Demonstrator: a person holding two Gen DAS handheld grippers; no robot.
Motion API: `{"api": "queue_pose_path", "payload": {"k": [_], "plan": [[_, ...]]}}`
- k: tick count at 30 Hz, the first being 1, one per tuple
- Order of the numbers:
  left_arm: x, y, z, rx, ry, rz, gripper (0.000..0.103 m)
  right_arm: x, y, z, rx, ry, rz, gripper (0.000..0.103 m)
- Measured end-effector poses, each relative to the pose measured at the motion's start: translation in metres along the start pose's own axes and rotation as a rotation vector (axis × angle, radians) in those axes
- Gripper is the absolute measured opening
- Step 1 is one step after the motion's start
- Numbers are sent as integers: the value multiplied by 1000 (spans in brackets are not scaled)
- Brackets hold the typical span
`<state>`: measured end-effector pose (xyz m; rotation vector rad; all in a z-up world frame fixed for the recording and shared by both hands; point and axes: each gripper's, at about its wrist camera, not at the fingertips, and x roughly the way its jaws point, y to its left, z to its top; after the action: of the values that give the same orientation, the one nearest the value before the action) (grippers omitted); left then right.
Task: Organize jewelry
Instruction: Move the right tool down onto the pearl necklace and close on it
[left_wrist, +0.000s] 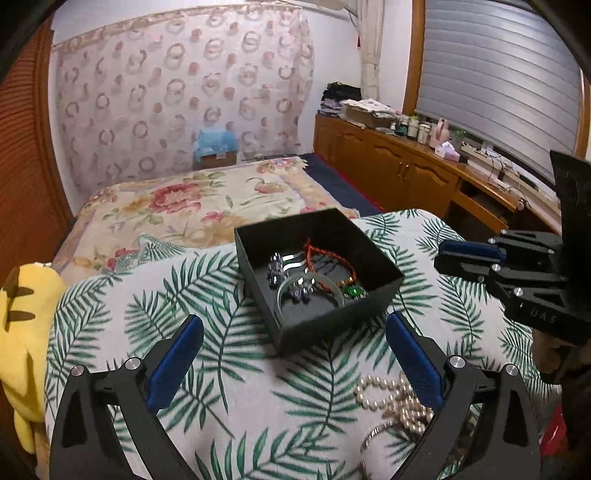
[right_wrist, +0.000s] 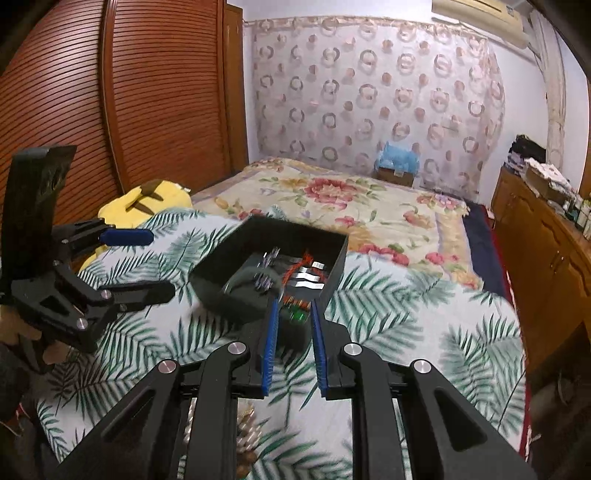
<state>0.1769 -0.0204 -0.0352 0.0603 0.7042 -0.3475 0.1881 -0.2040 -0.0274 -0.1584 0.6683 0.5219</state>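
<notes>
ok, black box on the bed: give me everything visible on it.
The black box is an open, lidless, squarish tray with thin matte walls that look like card or plastic. It sits flat on the palm-leaf cloth, turned corner-on to the left camera. Inside lie a red braided cord, a clear bangle, dark beaded pieces, silvery strips and a green-stone piece. Neither tool touches it. The pearl strand lies outside, nearer the camera.

Place: home bedroom | Evidence: bed (left_wrist: 207, 199) with floral blanket; louvred wardrobe (right_wrist: 110, 92); wooden cabinets (left_wrist: 388, 166); patterned curtain (right_wrist: 369, 92); plush toy (left_wrist: 22, 314)
</notes>
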Motion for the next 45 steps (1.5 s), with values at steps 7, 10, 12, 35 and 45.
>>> {"api": "queue_pose_path", "payload": {"k": [7,10,12,35,45], "plan": [[-12,-3,-29,-8,14,4,95,-1,18,-31,9,58,27,20],[-16,-6,-41,-16,24,3,95,0,25,-44,5,85,33,20],[-18,-8,-48,-19,31,5,95,0,29,-50,1,102,38,20],[-33,-24,-72,-13,49,-17,95,10,46,-70,-34,158,60,28],[-50,-33,-75,-17,14,-31,95,11,40,-78,-39,174,37,34]]}}
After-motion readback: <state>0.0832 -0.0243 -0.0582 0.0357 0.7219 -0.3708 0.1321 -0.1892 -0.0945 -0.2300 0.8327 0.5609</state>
